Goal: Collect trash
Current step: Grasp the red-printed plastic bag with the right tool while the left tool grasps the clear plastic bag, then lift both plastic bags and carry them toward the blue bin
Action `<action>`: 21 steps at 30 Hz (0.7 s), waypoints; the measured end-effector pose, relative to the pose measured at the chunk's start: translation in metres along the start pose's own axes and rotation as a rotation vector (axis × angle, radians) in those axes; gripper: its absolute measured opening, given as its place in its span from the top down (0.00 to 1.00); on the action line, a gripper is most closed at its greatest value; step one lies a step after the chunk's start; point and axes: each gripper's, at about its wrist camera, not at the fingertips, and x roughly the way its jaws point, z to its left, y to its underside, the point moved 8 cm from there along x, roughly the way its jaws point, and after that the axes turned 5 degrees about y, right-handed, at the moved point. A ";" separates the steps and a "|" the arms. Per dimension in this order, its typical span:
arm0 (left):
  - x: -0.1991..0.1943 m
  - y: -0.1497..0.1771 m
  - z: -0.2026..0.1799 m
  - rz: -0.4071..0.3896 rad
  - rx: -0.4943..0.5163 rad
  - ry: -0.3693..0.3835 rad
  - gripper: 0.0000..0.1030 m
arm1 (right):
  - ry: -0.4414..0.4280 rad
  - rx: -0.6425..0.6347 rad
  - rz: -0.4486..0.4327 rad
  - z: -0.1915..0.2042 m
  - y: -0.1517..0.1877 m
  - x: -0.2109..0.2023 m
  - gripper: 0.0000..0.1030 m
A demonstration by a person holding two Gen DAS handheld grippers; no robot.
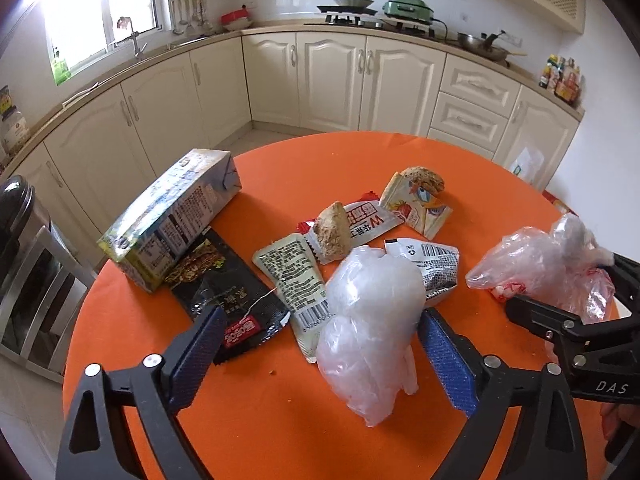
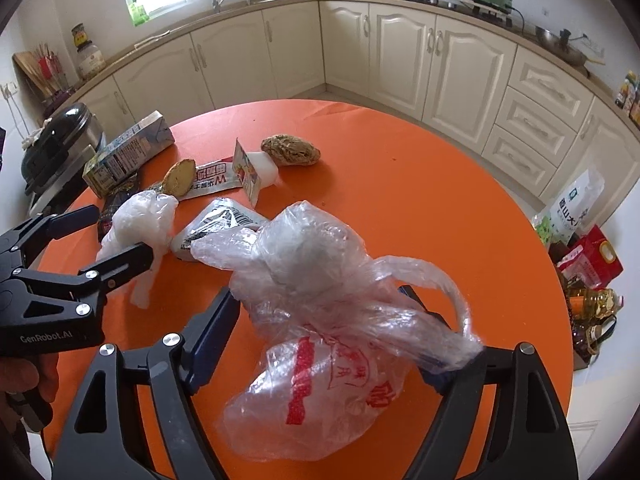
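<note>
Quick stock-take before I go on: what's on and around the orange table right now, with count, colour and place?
Table: one, orange, round.
Carton: one, silver-green, lying at the table's left edge.
Flat wrappers: five; black, pale green, red-white, silver-black, cartoon-printed, mid-table.
Food chunks: two, brown, by the wrappers.
White plastic bag: one, between the left fingers.
Clear bag with red print: one, between the right fingers.
Pedal bin: one, black-steel, left of table.
Groceries: several, floor at right.
Left gripper: open.
Right gripper: open around the bag.
</note>
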 end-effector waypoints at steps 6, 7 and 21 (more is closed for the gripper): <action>0.002 0.003 -0.009 0.007 -0.045 0.078 0.60 | -0.060 0.010 -0.012 0.009 0.004 0.000 0.46; 0.000 0.004 -0.008 0.002 -0.054 0.083 0.61 | -0.065 0.020 -0.025 0.009 0.005 -0.004 0.46; -0.095 0.023 -0.032 -0.115 -0.049 0.143 0.61 | -0.064 0.158 -0.206 -0.020 0.025 -0.107 0.46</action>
